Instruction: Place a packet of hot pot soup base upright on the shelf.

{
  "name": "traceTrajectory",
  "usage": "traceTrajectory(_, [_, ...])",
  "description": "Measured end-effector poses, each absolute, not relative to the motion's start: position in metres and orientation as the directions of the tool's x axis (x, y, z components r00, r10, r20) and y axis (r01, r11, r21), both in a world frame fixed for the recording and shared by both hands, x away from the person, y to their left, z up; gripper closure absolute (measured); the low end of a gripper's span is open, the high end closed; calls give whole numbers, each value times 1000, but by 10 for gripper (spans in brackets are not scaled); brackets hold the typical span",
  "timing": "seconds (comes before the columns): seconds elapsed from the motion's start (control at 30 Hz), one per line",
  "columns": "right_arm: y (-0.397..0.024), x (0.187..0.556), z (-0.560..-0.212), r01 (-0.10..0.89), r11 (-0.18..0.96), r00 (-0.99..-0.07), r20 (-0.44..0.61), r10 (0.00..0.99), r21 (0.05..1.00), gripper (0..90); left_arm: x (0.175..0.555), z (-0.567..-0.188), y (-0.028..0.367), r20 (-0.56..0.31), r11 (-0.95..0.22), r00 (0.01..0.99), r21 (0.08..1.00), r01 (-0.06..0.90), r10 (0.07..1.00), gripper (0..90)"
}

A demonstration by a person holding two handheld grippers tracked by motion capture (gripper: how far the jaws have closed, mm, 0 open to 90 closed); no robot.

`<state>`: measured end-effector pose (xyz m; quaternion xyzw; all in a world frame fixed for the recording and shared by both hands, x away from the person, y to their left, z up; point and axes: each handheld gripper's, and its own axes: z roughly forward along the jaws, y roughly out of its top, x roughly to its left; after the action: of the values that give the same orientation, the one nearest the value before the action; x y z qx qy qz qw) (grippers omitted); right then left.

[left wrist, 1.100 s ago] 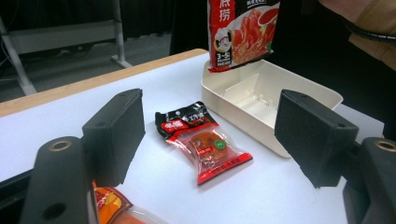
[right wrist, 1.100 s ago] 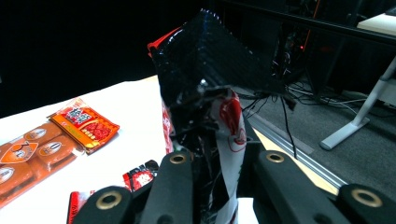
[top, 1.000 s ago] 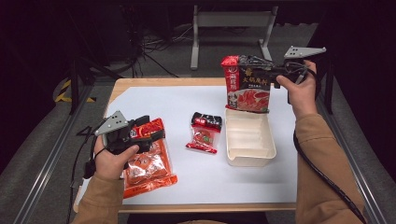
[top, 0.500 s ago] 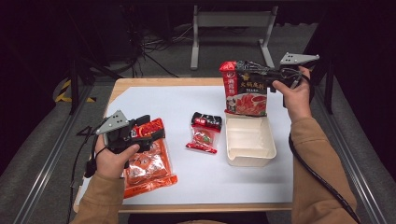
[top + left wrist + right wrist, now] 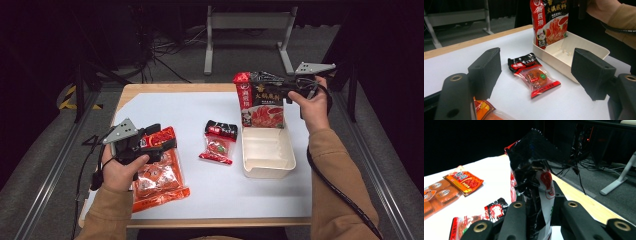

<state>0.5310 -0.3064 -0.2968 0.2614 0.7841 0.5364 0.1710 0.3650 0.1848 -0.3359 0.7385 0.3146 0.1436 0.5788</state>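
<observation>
A red and black soup-base pouch (image 5: 260,105) stands upright with its bottom in the far end of the cream tray (image 5: 267,165). My right gripper (image 5: 265,86) is shut on the pouch's top edge; in the right gripper view the crumpled pouch top (image 5: 534,177) rises between the jaws of that gripper (image 5: 540,207). My left gripper (image 5: 162,141) is open, held over an orange snack packet (image 5: 157,180) at the table's front left. In the left gripper view a small black and red packet (image 5: 534,75) lies on the white sheet beyond its open jaws (image 5: 534,72), untouched.
The small packet (image 5: 218,142) lies just left of the tray. The white sheet (image 5: 190,110) covers the wooden table, and dark floor and metal frame legs (image 5: 247,30) lie beyond its far edge. A cable (image 5: 330,185) trails from the right gripper along the sleeve.
My right gripper has come down with the pouch, bringing its bottom into the tray. The left gripper has stayed in place.
</observation>
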Motion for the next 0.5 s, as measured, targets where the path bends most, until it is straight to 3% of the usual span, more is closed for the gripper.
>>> traceTrajectory(0.5, [-310,524,-321,270,277,-802,56,594,922,766,369,-337,181,-159,-134,769,944,303,619,249])
